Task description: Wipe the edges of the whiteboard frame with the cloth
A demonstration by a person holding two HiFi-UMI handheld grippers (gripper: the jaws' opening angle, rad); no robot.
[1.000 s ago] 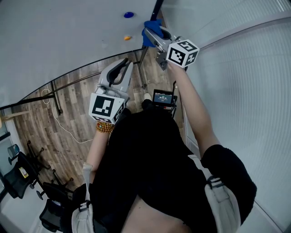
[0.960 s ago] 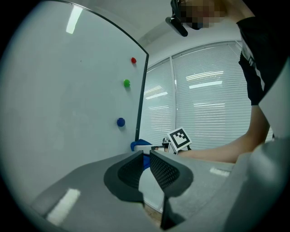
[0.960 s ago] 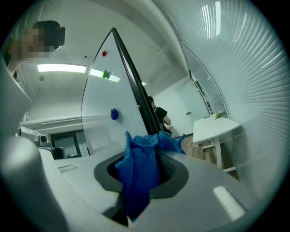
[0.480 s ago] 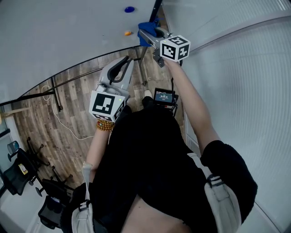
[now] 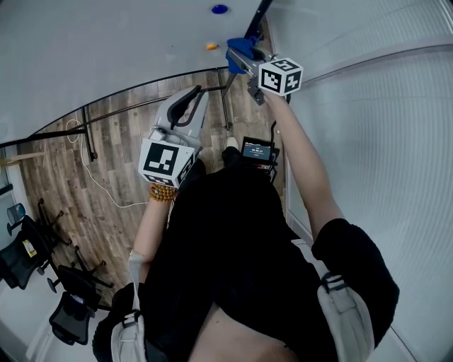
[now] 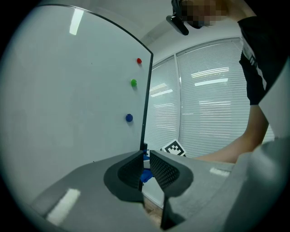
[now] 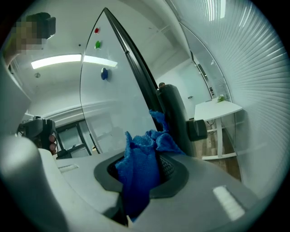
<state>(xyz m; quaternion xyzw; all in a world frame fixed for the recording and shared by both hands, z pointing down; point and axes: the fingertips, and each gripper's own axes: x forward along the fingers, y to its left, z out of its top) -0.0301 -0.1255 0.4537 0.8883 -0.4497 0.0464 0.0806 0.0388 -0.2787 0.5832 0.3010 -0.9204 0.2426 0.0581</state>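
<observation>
The whiteboard (image 5: pixel 106 49) fills the upper left of the head view, with a black frame (image 5: pixel 256 18) down its right side. My right gripper (image 5: pixel 239 56) is shut on a blue cloth (image 5: pixel 241 47), which lies against that right frame edge. In the right gripper view the cloth (image 7: pixel 138 172) bunches out of the jaws and touches the frame (image 7: pixel 136 68). My left gripper (image 5: pixel 197 94) hangs lower, below the board's bottom edge, apart from it. Its jaws (image 6: pixel 144 156) stand together with nothing between them, pointing at the frame (image 6: pixel 145 104).
Magnets sit on the board: blue (image 5: pixel 219 9) and orange (image 5: pixel 211 47). The board's stand post (image 7: pixel 174 113) is just behind the cloth. A small screen device (image 5: pixel 255 150) is at my waist. Office chairs (image 5: pixel 71 311) and a cable (image 5: pixel 99 191) are on the wood floor. Window blinds (image 5: pixel 382 106) are at the right.
My right gripper has shifted slightly along the board's right frame edge with the cloth in it. The head view has drifted a little. The left gripper has hardly moved.
</observation>
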